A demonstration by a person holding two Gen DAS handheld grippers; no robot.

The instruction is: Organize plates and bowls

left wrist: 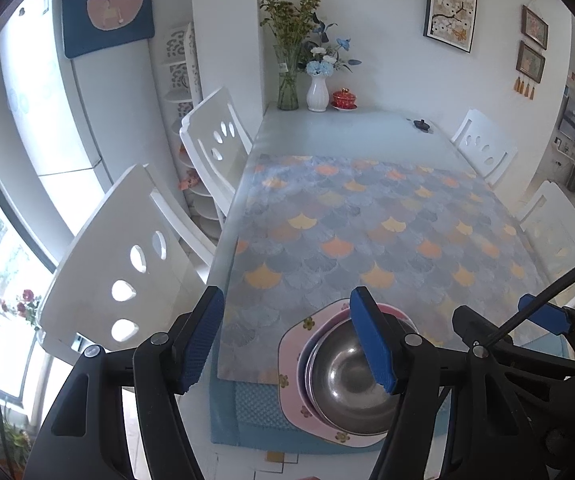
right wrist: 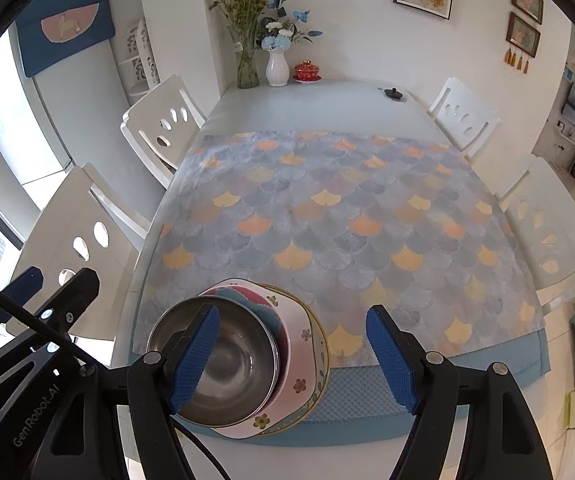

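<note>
Left wrist view: the left tongs (left wrist: 287, 340) stand wide open, holding nothing, blue pads well apart at the bottom of the frame. Just below and right of centre sits the stack: a steel bowl (left wrist: 351, 384) nested in a coloured bowl, on a pink flowered plate (left wrist: 291, 360), near the lower edge of the surface (left wrist: 327, 132) where the patterned runner (left wrist: 367, 220) ends. The other gripper's blue tip shows at the right edge.

Right wrist view: the right tongs (right wrist: 293, 356) are likewise open and empty. The stack lies at lower left of centre, the left pad in front of the steel bowl (right wrist: 231, 364). Here a gold-rimmed plate (right wrist: 321, 360) shows beneath the pink plate (right wrist: 299, 360), with the coloured bowl (right wrist: 247, 294) between.

Handling, as a judgement: the steel bowl is light, stiff and slippery, best pinched over its rim. The plates look ceramic, heavier and breakable; take each by its overhanging edge and lift level so nothing slides.
</note>
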